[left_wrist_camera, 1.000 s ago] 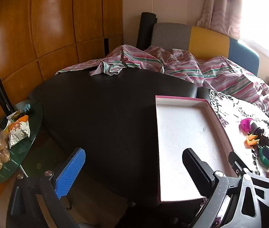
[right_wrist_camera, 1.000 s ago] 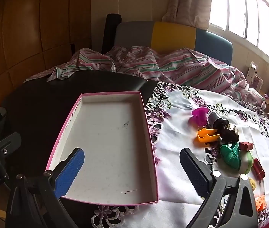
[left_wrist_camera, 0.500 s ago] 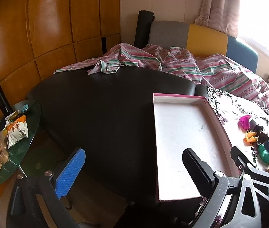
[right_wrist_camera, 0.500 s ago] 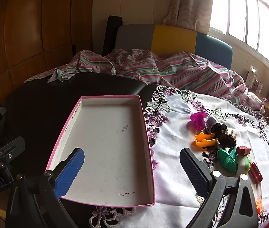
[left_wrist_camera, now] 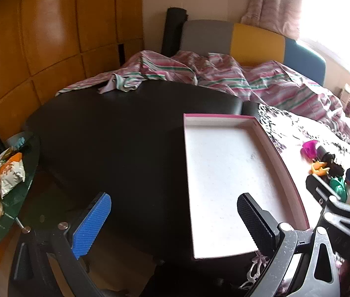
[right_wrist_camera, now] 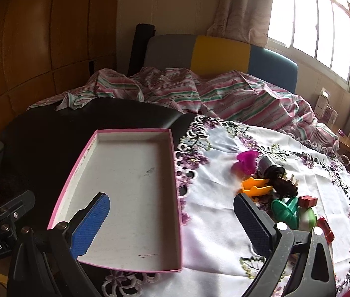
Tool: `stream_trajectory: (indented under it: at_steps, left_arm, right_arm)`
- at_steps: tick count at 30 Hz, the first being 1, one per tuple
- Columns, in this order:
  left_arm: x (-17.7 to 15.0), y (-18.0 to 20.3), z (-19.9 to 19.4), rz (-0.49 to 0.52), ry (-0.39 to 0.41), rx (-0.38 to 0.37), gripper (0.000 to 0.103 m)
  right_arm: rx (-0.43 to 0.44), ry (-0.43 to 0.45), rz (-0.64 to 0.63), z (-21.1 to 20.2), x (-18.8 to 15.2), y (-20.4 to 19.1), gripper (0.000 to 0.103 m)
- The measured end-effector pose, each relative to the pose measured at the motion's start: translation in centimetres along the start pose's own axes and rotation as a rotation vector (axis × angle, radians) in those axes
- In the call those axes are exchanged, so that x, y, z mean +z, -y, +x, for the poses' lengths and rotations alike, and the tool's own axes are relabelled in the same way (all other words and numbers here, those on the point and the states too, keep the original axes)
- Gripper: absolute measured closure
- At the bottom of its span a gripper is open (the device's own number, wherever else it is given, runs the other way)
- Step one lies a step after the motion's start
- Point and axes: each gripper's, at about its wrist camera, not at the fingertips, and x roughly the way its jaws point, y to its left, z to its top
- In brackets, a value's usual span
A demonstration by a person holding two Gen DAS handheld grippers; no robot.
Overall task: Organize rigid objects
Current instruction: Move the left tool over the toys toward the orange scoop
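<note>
Clearly, with both the left gripper [left_wrist_camera: 173, 225] and right gripper [right_wrist_camera: 171, 222] spread and empty, we risk scattering the tightly clustered toys [right_wrist_camera: 273, 188] beside the pink-rimmed tray [right_wrist_camera: 177, 180].

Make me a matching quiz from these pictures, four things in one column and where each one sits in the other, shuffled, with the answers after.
Things:
1. pink-rimmed tray
2. magenta toy
3. striped blanket
4. snack bag

Places:
A. on the green glass side table
B. on the embroidered white cloth, right of the tray
C. on the black table, at the cloth's left edge
D. heaped behind the table, before the grey, yellow and blue backrest

Pairs: 1-C, 2-B, 3-D, 4-A
</note>
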Motion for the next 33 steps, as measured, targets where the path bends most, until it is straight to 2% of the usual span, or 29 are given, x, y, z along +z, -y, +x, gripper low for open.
stream_trajectory:
  at_steps: [5,10,16,20,24,27,30,33]
  left_arm:
    - [0.1,1.1,0.7,0.04,-0.033,-0.046,0.0]
    - [0.2,2.8,1.3,0.094,-0.064,-0.143,0.0]
    - [0.8,6.0,1.2,0.162,-0.064,-0.255,0.0]
    - [1.3,9.5,1.2,0.245,-0.066,-0.329,0.0]
    - [1.8,13.6,1.6,0.335,-0.082,-0.395,0.0]
    - [2.2,16.3,2.2,0.381,-0.093,-0.424,0.002]
    - [2.9,19.3,3.2,0.441,-0.098,-0.431,0.009]
    - [3.5,22.3,4.6,0.515,-0.099,-0.435,0.02]
  right_arm:
    - [0.0,-0.029,0.066,0.0,0.1,3.5,0.001]
    - [0.01,-0.114,0.229,0.2,-0.3,10.6,0.001]
    - [-0.106,-0.194,0.436,-1.0,-2.5,21.5,0.001]
    - [-0.15,-0.234,0.571,-1.8,-4.5,26.9,0.001]
    - [-0.162,-0.242,0.66,-2.1,-6.5,29.7,0.001]
    - [-0.09,-0.241,0.767,-1.9,-7.8,31.0,0.001]
    - [-0.044,-0.23,0.853,-1.8,-8.8,32.0,0.001]
    - [-0.014,-0.204,0.886,-2.1,-9.2,32.3,0.001]
